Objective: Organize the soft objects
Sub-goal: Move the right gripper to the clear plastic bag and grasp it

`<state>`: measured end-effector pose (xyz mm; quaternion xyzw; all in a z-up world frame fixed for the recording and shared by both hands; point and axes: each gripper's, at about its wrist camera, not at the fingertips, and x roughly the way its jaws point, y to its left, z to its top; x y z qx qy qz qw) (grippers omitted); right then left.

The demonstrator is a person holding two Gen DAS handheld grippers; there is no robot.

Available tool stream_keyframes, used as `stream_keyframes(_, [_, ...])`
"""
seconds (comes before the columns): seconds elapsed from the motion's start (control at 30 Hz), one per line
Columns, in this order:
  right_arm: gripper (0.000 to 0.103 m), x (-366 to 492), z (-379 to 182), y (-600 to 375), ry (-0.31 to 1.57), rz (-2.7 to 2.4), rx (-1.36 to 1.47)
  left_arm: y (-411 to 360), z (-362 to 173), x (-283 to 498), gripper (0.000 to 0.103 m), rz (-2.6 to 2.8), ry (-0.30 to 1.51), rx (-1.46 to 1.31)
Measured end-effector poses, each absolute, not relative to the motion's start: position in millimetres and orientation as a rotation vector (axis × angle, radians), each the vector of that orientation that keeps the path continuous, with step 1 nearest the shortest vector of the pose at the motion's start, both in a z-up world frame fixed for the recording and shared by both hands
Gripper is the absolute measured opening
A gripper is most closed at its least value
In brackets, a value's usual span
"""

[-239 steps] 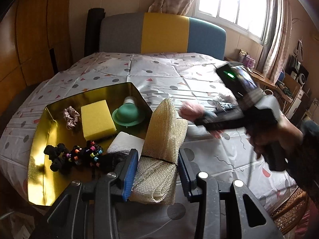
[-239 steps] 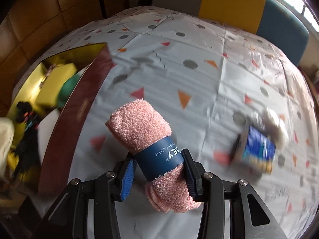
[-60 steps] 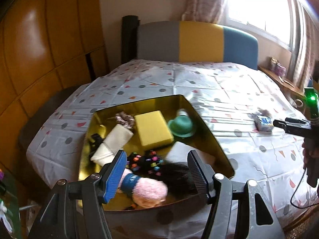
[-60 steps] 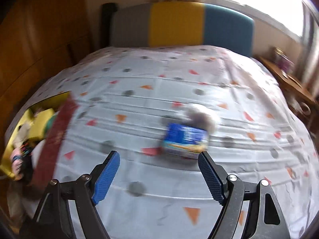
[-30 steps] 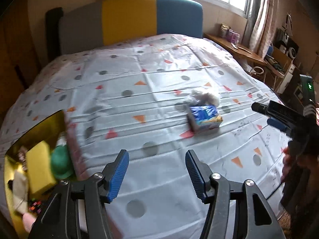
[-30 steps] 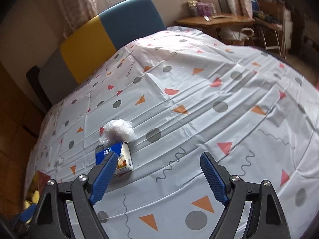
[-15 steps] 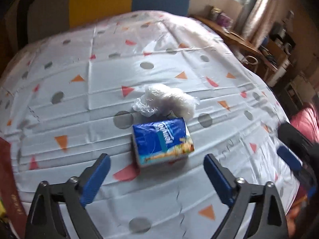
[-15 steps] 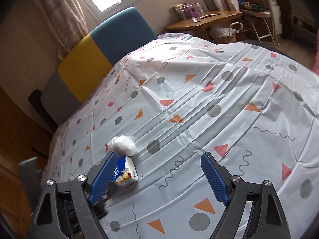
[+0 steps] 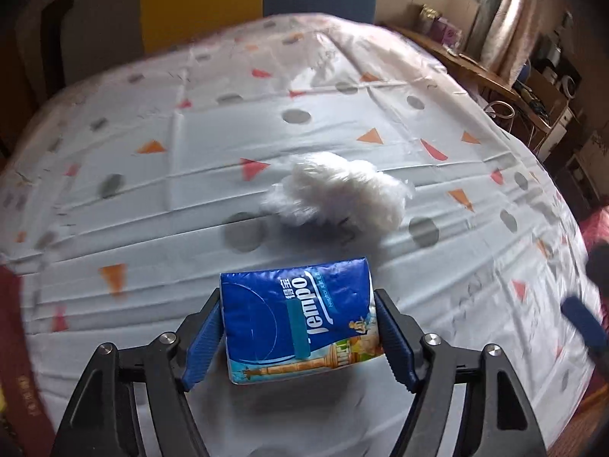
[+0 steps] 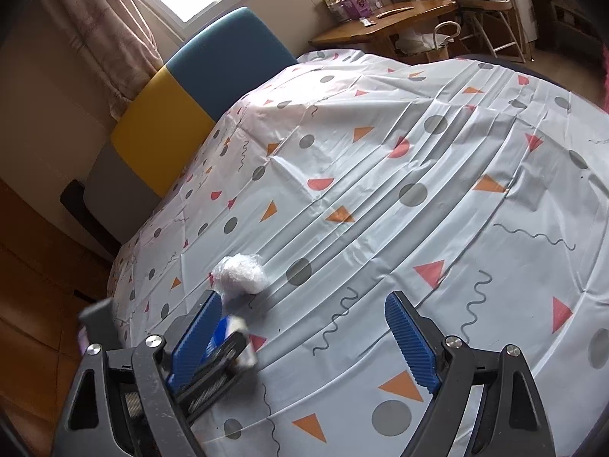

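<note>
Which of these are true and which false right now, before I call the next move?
1. The tissue pack sits between the left claw's pads. True: the jaws have just been closing, and the pads meet the pack's sides.
2. The right claw holds the white fluffy bundle. False: that claw is open and empty, and the bundle lies on the bedsheet.
3. The bundle lies beyond the pack, with sheet showing between them. True.
4. The pack's wrapper is mostly red. False: it is mostly blue.
</note>
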<state>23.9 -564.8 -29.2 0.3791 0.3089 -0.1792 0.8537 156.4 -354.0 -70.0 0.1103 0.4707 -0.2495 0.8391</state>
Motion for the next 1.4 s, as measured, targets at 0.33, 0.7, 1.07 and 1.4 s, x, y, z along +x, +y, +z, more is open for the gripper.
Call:
stream_keyframes(0.33, [0.088,70.1,-25.9,-520.7,0.806,-0.228,0.572,-267.8,-57.2,96.6,0.076,-0.518,0.977,0.208])
stream_keyframes(0.7, [0.088,204.0,-48.2,-482.5,0.995,-0.113,0.105,-234.0,-71.7,64.6,0.076,-0.524,0.954,0.248])
stream_keyframes(1.07, [0.035,187.9,-71.6,-453.4,1.101,-0.03,0.048,-230.6,-90.8,64.1,0.076,-0.541,0.959,0.246])
stream_keyframes(1.4, [0.035,83.6,-77.7,-431.2,1.111,-0.017,0.068,-232.6,-92.3,54.9,0.075,-0.524,0.903,0.273])
